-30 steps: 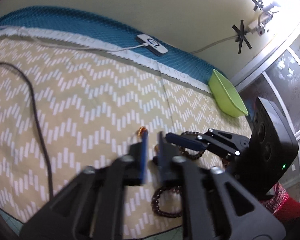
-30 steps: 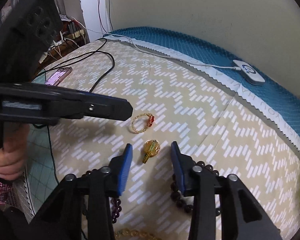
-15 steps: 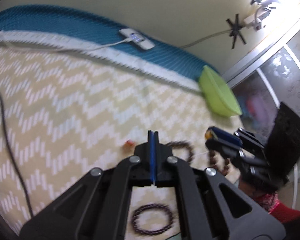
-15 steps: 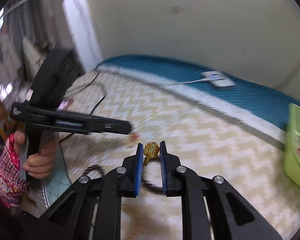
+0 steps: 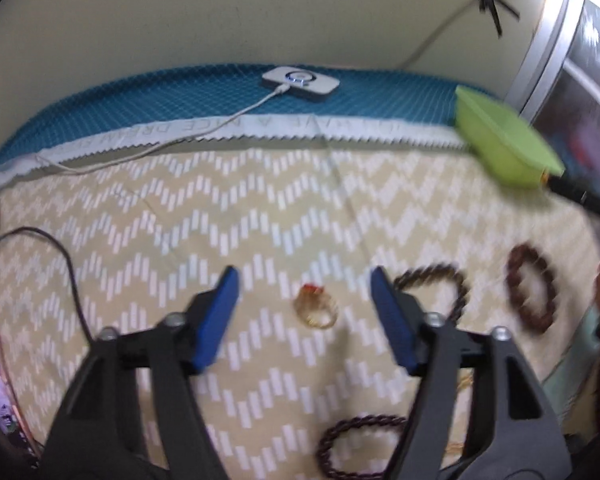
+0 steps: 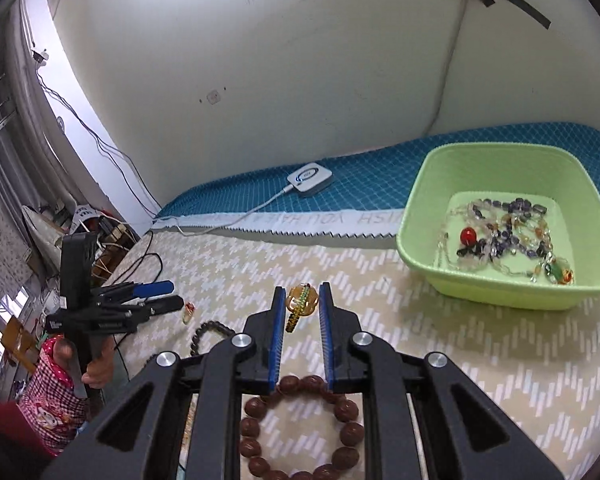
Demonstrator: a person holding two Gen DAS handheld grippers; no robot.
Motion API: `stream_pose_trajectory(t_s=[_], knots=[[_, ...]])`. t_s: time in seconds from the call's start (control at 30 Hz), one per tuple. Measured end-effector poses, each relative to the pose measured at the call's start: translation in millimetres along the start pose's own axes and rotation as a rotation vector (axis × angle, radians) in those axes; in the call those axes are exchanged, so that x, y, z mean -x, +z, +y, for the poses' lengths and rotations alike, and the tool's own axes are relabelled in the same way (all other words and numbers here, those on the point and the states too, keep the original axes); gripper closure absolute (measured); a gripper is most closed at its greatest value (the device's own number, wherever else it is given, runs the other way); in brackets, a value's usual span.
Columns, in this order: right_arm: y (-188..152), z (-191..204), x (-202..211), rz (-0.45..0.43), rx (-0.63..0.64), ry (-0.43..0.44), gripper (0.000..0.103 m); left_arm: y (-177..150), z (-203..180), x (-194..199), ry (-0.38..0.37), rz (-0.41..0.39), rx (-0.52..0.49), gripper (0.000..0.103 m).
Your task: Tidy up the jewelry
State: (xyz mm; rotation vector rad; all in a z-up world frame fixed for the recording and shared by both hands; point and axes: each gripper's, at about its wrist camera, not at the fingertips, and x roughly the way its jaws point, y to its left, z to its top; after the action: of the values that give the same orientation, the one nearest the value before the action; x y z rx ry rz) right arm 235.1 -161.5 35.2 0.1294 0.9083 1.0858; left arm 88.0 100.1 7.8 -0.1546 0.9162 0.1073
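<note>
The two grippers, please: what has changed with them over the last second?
The right gripper closed on the amber pendant, lifted it off the bedspread and carried it toward the green basin. The left gripper shut empty, then reopened over the gold ring. The bracelets stayed put.

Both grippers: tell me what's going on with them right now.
Jewelry is being sorted into the green bin. The right gripper is shut on an amber pendant, held above the zigzag cloth. The left gripper is open, fingers either side of a gold ring lying on the cloth. Several bead bracelets lie loose.
</note>
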Motion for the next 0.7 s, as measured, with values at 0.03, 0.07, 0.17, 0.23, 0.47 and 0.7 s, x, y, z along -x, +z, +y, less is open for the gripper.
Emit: stream_pose_trajectory(t_s=[0.03,0.07,0.17,0.23,0.47,0.7], knots=[[-1,0,-1,0.001,0.002,0.002,0.103,-3,-2,-3,0.013,0.009,-0.019,0.060],[-2,2,-3,0.000,0.005,0.004,0.103,-7,-3,-8,0.017,0.027,-0.030,0.073],[0,4,-4,-0.005,0.010,0.003,0.103,-11,-10,-8,0.016,0.005,-0.068,0.099],[1,3,-4,-0.008,0.008,0.003,0.103,-9,-13,-7,-0.007,0.012,-0.060,0.101],[7,-9,23,-0.074,0.030,-0.069,0.103,28,-35,7,-0.170,-0.024,-0.038,0.101],[22,-54,58,-0.159,0.022,-0.239,0.103,105,-107,3,-0.362,-0.059,-0.111,0.101]])
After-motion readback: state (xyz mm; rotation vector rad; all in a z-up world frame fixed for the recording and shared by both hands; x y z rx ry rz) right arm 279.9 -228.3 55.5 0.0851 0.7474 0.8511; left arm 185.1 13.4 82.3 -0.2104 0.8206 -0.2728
